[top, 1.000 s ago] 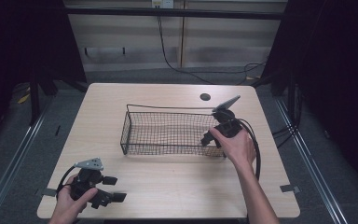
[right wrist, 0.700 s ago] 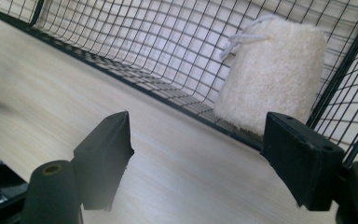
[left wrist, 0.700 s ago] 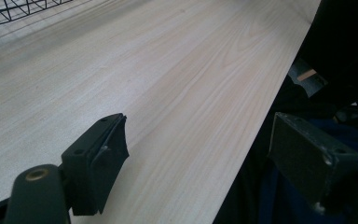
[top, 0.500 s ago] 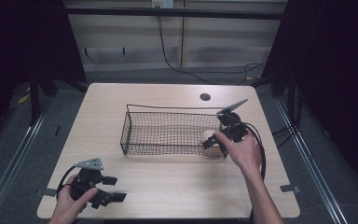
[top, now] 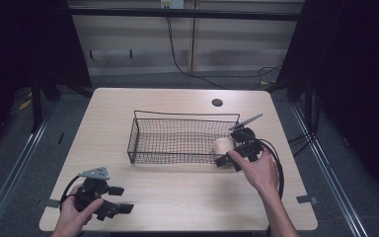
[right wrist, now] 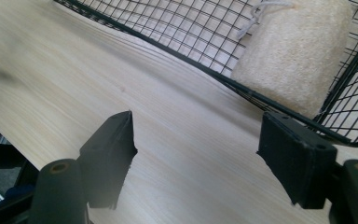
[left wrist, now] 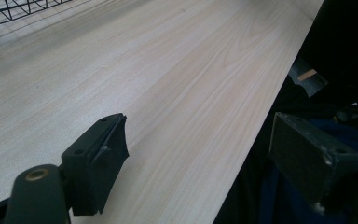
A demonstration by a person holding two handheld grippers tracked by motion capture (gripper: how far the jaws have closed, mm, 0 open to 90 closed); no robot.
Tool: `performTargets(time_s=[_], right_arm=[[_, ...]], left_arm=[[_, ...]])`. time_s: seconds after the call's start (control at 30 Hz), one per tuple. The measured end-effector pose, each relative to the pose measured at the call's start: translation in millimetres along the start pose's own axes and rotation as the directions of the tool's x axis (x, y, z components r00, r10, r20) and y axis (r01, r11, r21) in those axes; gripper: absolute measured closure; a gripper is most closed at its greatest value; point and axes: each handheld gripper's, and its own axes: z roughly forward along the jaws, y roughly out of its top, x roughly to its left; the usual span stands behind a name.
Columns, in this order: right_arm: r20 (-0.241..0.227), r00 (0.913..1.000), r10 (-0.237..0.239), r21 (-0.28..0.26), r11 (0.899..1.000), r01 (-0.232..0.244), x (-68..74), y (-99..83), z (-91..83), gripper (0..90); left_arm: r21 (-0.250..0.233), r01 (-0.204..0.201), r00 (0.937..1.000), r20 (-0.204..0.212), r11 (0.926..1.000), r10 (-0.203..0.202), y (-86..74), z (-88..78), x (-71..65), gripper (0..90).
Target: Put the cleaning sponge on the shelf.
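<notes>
High view: loofah sponge lies in right end of wire basket, placing looks done; right tool just outside basket, jaws have been closing, nothing between; left tool idle on bench; left tool view: jaws spread, empty; right tool view: released, loofah behind mesh; withdrawal left.

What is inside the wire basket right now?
A pale loofah sponge with a white string loop lies at one end of the wire basket. The rest shows bare mesh. The sponge's underside is hidden.
</notes>
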Motion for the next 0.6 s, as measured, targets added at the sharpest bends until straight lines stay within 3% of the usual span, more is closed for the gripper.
performTargets(time_s=[0.27,0.6], right_arm=[[-0.032,0.9995,-0.007,-0.009,1.0,0.007,5.5,-19.5,9.3,28.0],[-0.008,1.0,0.002,-0.02,1.0,-0.002,1.3,-46.8,17.4,28.4]], left_arm=[[0.002,0.0,1.0,-0.002,1.0,0.0,-0.2,-0.2,0.2,18.8],[0.001,0.002,1.0,-0.002,1.0,-0.002,-0.3,0.1,0.2,18.8]])
